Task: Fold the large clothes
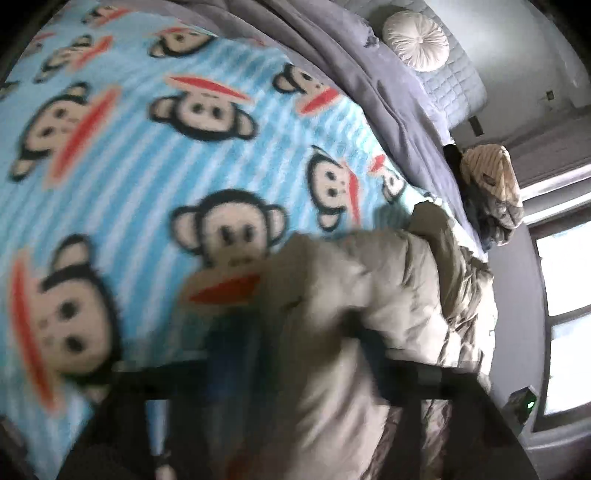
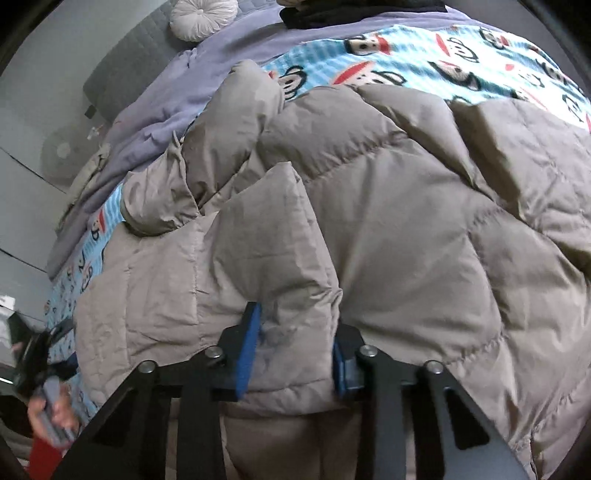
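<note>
Two grippers hold one beige puffer jacket [image 2: 388, 206], which lies on a monkey-print blanket [image 1: 140, 155] covering the bed. Right gripper [image 2: 291, 354] is clamped on a jacket fold; left gripper [image 1: 291, 369] looks clamped on it too, though blurred.

Bed [image 2: 155, 122] under a lavender duvet, blue striped monkey-print blanket [image 2: 417, 66] spread over the duvet, taupe puffer coat [image 2: 406, 229] lying on the blanket, round white tufted cushion [image 2: 203, 16] beyond the blanket at the grey quilted headboard [image 2: 122, 62], dark garments [image 2: 354, 13] past the blanket's far edge
</note>
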Demonstrator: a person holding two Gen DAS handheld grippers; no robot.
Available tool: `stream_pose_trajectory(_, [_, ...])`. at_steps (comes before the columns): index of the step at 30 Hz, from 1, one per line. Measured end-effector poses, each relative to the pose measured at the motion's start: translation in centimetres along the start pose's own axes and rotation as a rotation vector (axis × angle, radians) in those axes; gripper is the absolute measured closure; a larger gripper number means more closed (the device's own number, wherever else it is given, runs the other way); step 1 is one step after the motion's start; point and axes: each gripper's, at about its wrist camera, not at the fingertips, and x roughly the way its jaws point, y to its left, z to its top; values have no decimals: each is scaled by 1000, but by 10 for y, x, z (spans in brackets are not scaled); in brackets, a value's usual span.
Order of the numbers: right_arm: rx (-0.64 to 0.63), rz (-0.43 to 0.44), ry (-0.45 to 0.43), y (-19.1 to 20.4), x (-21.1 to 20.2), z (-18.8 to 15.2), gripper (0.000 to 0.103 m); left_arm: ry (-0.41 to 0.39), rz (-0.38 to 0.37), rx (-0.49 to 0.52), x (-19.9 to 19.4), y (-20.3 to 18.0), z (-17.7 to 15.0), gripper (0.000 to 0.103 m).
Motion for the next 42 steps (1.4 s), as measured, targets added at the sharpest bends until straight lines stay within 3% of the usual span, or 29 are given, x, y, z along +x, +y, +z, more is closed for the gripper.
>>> stream_pose_trajectory(1, [-12,-2,0,0,1,0,69,-21,5,19,-2,-8,-1,83])
stream_pose_trajectory(3, [-39,-16,-6,3,-2,-6,69,-126,101,146,-18,-36,-11,88])
stream_pose_trajectory(6, [-60,-32,-14,9,-3,-10,69,-238,222,311,-36,-63,-26,88])
stream_pose_trajectory(13, [-139,-68,-37,33,14,-9,69,-176,435,289,9,-24,-16,88])
stream_pose_trajectory(17, [-188,-101,-24,44,23,-3,68,-200,525,278,0,-31,-17,88])
stream_pose_trajectory(20, [-148,-106,-5,35,8,-1,66,-239,515,279,-33,-38,-20,88])
stream_pose_trajectory(25, [-84,-155,-87,12,-37,-5,64,-240,451,301,-74,-50,-42,88])
stream_pose_trajectory(26, [-83,-144,-99,11,-43,-5,65,-222,438,316,-74,-54,-49,88])
stream_pose_trajectory(28, [-117,-117,-116,16,-51,-8,85,-170,436,365,-60,-62,-67,88])
stream_pose_trajectory(32, [-220,-93,-58,35,-30,-14,86,-90,514,404,-18,-59,-94,88])
stream_pose_trajectory(35, [-261,-193,10,28,-7,-21,86,-107,537,390,-7,-52,-101,88])
stream_pose_trajectory(39, [-226,-231,8,3,-17,-26,89,-93,545,361,-9,-53,-95,88])
stream_pose_trajectory(42, [-161,-190,10,-17,-35,-26,89,-93,569,366,-20,-63,-96,88])
